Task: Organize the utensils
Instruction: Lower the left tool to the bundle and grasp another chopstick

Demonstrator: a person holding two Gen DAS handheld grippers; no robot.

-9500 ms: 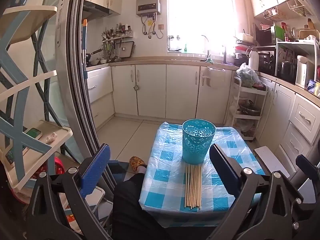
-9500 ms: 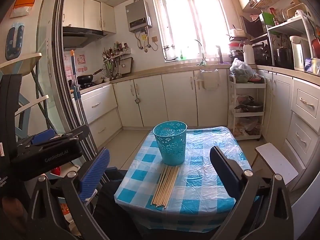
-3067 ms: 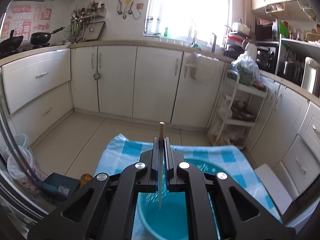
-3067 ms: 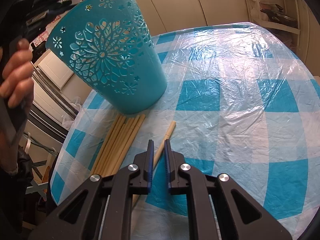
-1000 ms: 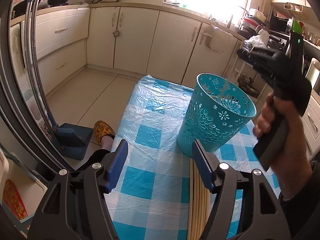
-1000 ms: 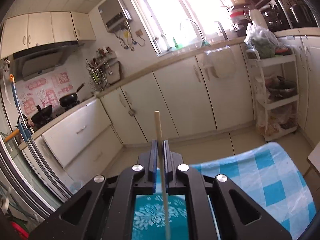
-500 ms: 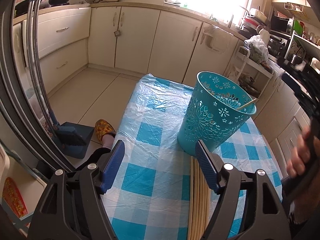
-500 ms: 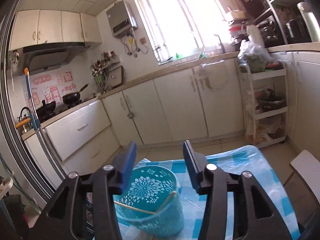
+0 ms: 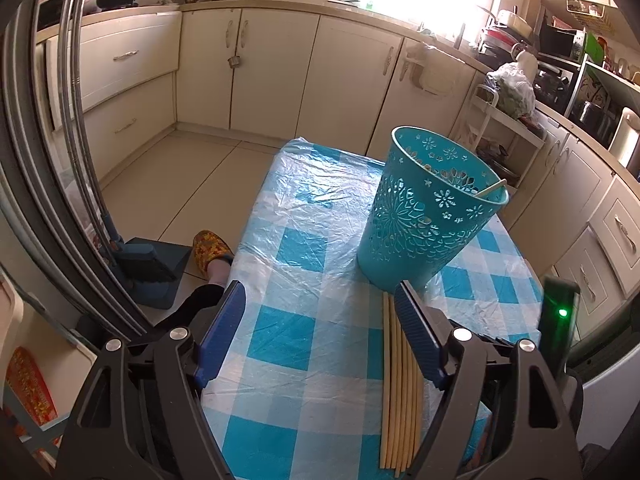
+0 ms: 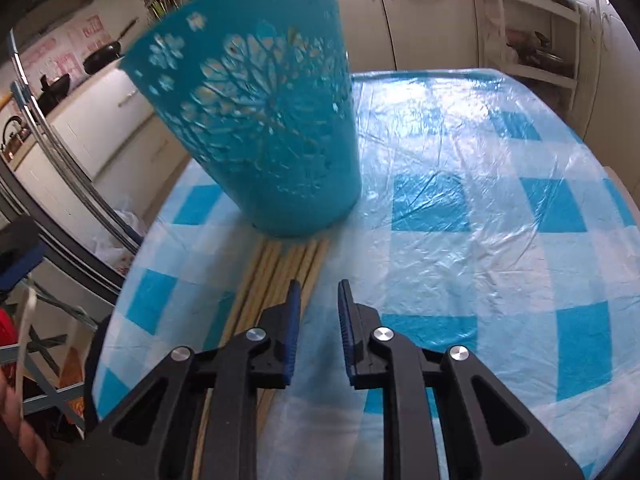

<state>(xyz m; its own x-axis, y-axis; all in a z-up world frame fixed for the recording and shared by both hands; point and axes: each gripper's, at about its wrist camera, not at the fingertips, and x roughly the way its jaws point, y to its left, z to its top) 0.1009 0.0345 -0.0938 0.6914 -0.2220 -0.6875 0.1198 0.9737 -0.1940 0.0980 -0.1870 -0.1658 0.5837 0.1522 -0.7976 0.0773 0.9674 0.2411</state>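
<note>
Chopsticks (image 9: 400,392) lie in a tight parallel row on the worktop (image 9: 312,320), their far ends touching or just short of the foot of the teal basket (image 9: 428,208), which stands upright on the checked plastic cover. They look like thin, stiff sticks of pale wood or bamboo, and I judge them light and rigid, unlikely to bend or break under a firm pinch. Because they are smooth and round and sit on a slick plastic sheet, they will probably roll or slide when nudged, and neighbours may come along with the one wanted. The best hold is likely across one outer stick partway along its length, so it can be tipped upright without swinging.

In colour they are an even cream-yellow, plain and unmarked, packed side by side. One more stick (image 9: 490,190) already leans inside the basket, its tip against the rim.

The right hand-held gripper (image 10: 318,292) hovers low at the row's right edge with its jaws a narrow gap apart and nothing between them. The left hand-held gripper (image 9: 320,304) is spread wide and empty, its right finger over the row.
</note>
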